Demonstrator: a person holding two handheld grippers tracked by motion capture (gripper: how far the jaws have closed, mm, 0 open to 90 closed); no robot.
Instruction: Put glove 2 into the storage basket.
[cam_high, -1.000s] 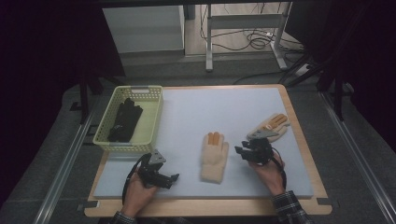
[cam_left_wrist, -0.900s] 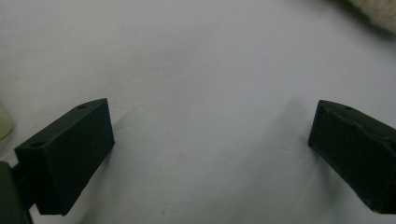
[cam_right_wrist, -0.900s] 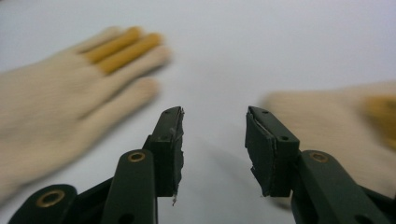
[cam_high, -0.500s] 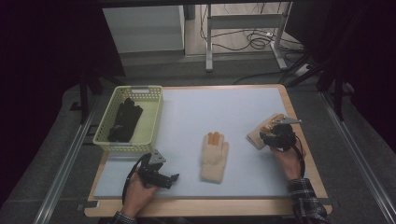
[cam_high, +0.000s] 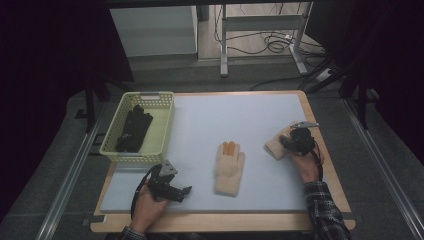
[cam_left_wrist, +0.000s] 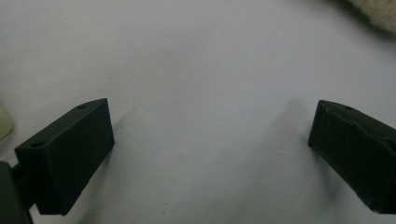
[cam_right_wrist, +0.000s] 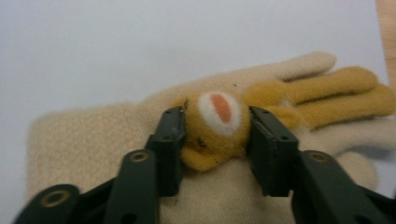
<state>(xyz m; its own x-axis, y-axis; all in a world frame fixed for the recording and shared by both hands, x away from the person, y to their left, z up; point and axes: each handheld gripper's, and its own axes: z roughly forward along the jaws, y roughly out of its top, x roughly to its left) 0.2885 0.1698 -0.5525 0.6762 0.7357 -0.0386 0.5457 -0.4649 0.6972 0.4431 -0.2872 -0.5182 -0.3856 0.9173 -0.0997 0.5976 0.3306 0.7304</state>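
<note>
White table mat (cam_high: 250, 120) carries a cream knitted glove (cam_right_wrist: 116, 140); right gripper (cam_right_wrist: 217, 135), jaws just closing, pinches its yellow-orange patch (cam_right_wrist: 217, 126); left gripper (cam_left_wrist: 210, 154) rests spread wide.

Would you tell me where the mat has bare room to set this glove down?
The widest free patch runs behind the middle glove, between the basket and the right gripper on its glove. The front strip near the left gripper is tighter.

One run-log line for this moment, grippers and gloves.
right gripper: jaws just closing, pinching yellow patch on cream knitted glove | left gripper: open on table | second cream glove: mid-table | yellow basket: black gloves
</note>
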